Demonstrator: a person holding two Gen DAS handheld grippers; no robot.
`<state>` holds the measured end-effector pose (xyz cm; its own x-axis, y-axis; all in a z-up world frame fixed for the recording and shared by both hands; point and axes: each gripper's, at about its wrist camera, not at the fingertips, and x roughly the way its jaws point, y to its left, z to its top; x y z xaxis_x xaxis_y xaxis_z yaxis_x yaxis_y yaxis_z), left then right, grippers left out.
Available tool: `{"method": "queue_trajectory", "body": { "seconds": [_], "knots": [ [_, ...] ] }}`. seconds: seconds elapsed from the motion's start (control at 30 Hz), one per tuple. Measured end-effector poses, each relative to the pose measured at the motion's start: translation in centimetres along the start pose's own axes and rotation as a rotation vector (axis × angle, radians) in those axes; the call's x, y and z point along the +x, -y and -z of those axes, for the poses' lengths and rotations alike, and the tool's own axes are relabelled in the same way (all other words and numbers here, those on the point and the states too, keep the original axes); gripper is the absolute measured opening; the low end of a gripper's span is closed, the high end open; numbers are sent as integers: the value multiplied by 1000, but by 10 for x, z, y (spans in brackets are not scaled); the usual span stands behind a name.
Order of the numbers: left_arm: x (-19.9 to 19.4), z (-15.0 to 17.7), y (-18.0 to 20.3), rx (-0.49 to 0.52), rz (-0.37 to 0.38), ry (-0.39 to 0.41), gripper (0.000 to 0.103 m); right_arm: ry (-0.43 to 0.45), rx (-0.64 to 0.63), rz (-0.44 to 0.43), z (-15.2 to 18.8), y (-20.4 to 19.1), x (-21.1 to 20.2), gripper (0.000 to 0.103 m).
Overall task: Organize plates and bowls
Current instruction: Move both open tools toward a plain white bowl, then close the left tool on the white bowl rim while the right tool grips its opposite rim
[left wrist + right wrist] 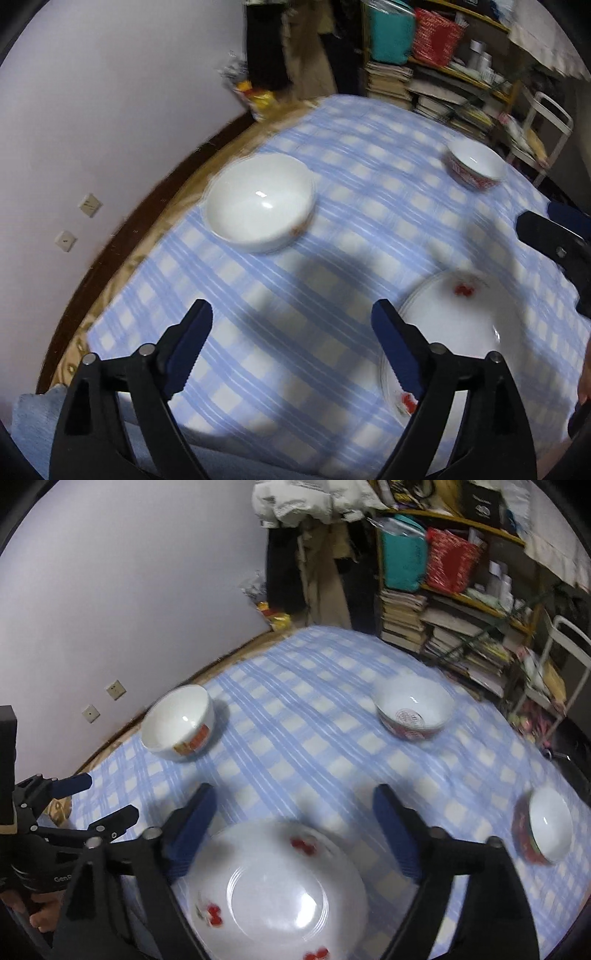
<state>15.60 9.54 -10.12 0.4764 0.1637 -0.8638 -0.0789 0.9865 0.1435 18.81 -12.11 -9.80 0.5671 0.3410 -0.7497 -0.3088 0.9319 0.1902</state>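
Because the table (295, 686) is covered with a blue and white checked cloth (332, 155), the white dishes are easy to spot on it. The big plate (277, 893), painted with small red cherries, is laid flat at the near edge, just under the right gripper (291, 830). It seems to have been put there as the base for a pile, though only 1 plate can be made out. The right gripper is spread wide and nothing is gripped by it; the plate is not pinched. The left gripper (291, 339) is spread wide too, with only cloth seen between its fingers and the plate just beside it.

3 bowls are left apart on the cloth: a white bowl (179, 723) with orange marks near the wall, a red-patterned bowl (413, 712) far back, and a red bowl (543, 827) at the right edge. Nothing is found in the way between them. A crowded shelf (461, 590) of books is seen behind the table.
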Motion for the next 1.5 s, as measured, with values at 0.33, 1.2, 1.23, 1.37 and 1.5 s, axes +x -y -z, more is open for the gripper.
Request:
{"method": "queue_trajectory", "body": {
  "seconds": [0.33,1.2,1.23,1.37,1.5],
  "knots": [
    [28,-42,-55,-132,-47,-12,88,30,-79,-26,-43,-45,38,101],
    [117,-73,-141,-349,17,-139,88,-15,-17,-24,-91,-63,131,101],
    [122,-72,-142,-358,27,-145,88,-26,-10,-29,-89,-63,136,101],
    [142,-71,-140,-378,38,-185,88,-64,13,-59,-83,-67,156,101],
    [162,-67,-133,-346,19,-232,88,-106,18,-76,-79,-74,175,101]
  ]
}}
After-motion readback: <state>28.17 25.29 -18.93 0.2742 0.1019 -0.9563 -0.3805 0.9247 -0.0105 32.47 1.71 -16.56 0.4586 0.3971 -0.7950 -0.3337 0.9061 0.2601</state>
